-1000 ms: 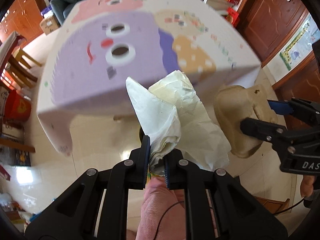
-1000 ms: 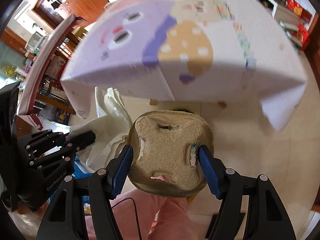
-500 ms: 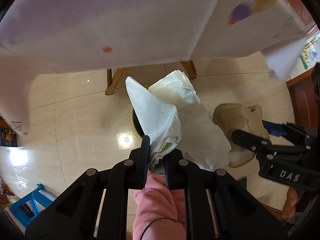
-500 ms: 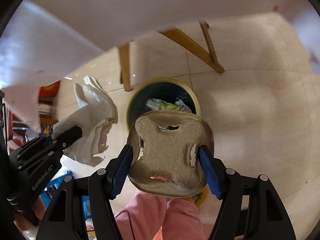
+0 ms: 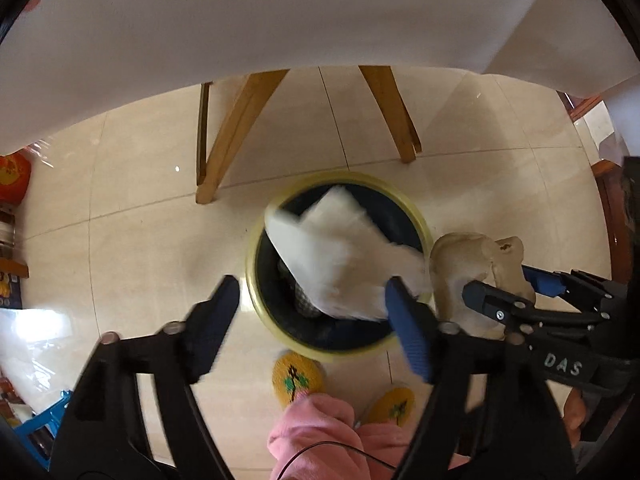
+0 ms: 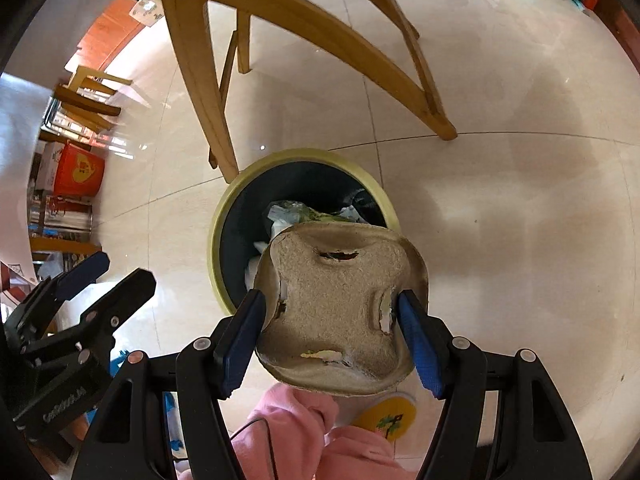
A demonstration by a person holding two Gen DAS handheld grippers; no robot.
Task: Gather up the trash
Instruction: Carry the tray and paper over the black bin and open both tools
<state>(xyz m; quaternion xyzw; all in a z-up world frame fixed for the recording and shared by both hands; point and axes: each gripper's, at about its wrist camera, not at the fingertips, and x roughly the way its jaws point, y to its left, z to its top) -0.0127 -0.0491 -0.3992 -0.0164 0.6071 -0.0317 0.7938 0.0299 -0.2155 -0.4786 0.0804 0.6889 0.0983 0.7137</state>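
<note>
L claw (image 5: 312, 300) jaws opening wide, nothing gripped; white paper wad (image 5: 340, 256) is loose between them, blurred, falling over the bin (image 5: 256, 276) mouth, so that piece looks as good as binned. R claw (image 6: 332, 320) clamped on the pulp cup tray (image 6: 340, 312), held above the bin's near rim w/ other rubbish inside. Left, by my read: drop tray. More trash elsewhere? Can't tell; table (image 5: 280, 20) top not visible.

Home dining room, glossy cream tiled floor (image 6: 500, 200), wooden table legs (image 5: 236, 128) under a white tablecloth (image 5: 280, 20), yellow-rimmed bin (image 6: 218, 236) mid-frame, wooden chairs (image 6: 86, 96) upper left, slippered feet (image 5: 297, 378).
</note>
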